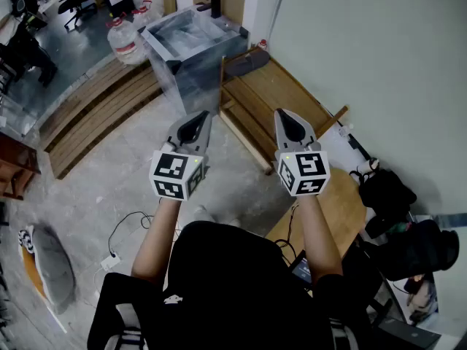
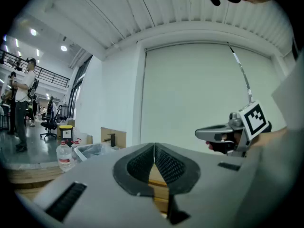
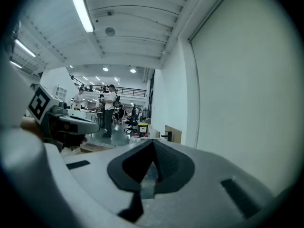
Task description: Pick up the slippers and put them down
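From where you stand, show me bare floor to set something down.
Bare concrete floor lies between the slatted boards on the left and the wooden pallet by the wall. Crowded: black bags at right, cable at lower left.

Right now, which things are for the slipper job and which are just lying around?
For the job: left tongs, shut, empty; right tongs, shut, empty; dark shape on the wooden rack, maybe a slipper.

Just lying about: water bottle; clear plastic box; black bags; floor cable.
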`<action>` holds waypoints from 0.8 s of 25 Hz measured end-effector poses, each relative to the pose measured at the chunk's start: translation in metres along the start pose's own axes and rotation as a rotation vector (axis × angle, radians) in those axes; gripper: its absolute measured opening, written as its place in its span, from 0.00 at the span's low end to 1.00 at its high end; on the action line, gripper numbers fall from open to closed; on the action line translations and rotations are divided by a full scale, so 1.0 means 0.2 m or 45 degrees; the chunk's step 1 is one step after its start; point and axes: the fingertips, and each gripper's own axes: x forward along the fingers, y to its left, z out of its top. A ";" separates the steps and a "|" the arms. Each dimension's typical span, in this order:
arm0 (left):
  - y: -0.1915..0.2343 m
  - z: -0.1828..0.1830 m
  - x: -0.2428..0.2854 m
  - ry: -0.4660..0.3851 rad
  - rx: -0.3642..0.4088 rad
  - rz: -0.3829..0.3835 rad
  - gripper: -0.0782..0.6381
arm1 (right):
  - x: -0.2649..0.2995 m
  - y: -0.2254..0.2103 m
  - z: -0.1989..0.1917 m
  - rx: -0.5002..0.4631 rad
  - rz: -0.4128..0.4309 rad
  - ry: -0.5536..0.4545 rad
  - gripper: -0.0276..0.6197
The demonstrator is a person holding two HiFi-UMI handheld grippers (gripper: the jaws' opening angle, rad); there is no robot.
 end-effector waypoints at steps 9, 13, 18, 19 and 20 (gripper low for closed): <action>-0.05 0.00 0.04 0.018 -0.001 -0.016 0.12 | -0.02 -0.02 -0.01 0.031 0.038 -0.014 0.02; -0.08 -0.04 0.05 0.059 0.010 -0.018 0.12 | -0.02 -0.04 -0.07 0.028 0.052 0.012 0.02; -0.05 -0.03 0.08 0.067 0.006 -0.013 0.12 | 0.01 -0.05 -0.07 0.019 0.061 0.017 0.02; -0.04 -0.03 0.09 0.064 -0.001 -0.017 0.12 | 0.02 -0.05 -0.07 0.018 0.060 0.016 0.02; -0.04 -0.03 0.09 0.063 -0.007 -0.019 0.12 | 0.03 -0.05 -0.07 0.019 0.060 0.015 0.02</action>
